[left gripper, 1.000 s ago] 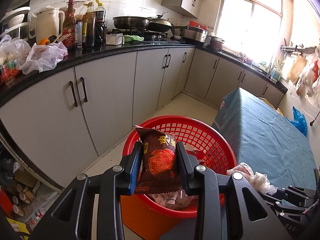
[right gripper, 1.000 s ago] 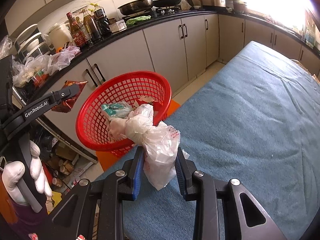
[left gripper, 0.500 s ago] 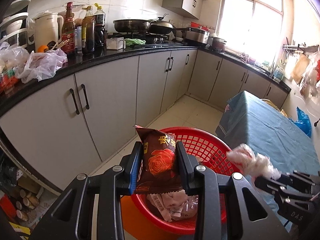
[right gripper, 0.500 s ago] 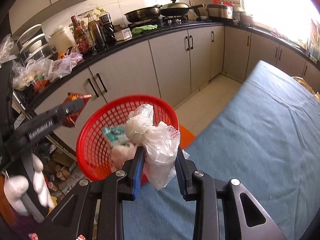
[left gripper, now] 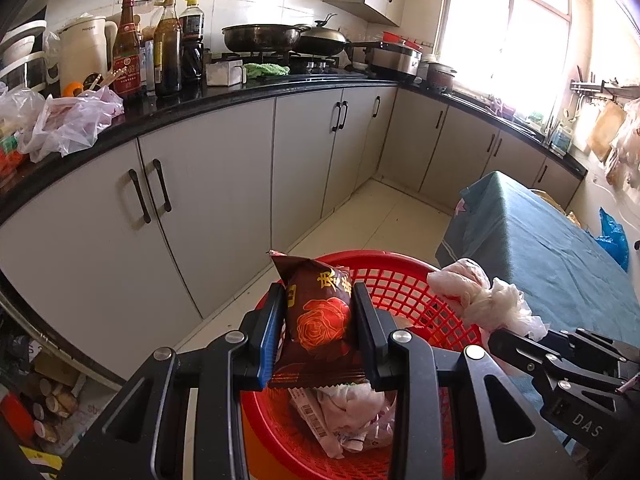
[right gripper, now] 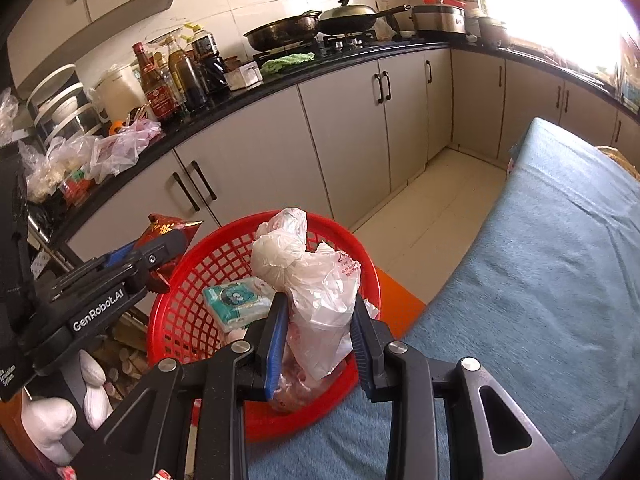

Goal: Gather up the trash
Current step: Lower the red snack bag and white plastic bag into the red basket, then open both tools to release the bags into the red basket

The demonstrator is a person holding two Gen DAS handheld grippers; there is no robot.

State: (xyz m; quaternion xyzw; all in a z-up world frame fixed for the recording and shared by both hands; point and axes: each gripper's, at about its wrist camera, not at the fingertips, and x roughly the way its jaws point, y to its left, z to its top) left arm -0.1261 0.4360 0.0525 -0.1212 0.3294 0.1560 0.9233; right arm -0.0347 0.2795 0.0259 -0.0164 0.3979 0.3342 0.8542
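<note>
Trash sits over the red basket (right gripper: 360, 276): a brown snack packet (left gripper: 320, 316) pinched narrowly in the left gripper (left gripper: 318, 332), a knotted white bag (right gripper: 316, 280) clamped in the right gripper (right gripper: 316, 332). The basket's depths are half hidden; a tissue pack (right gripper: 236, 302) shows at 9 o'clock. A teal table (right gripper: 540, 280) lies at 3 o'clock, grey cabinets (left gripper: 224, 184) beyond.

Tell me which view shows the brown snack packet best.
The left wrist view: the brown snack packet sits front-on between the left gripper jaws, its rose print clear, over the red basket. The right wrist view shows only a red-brown corner behind that gripper.
</note>
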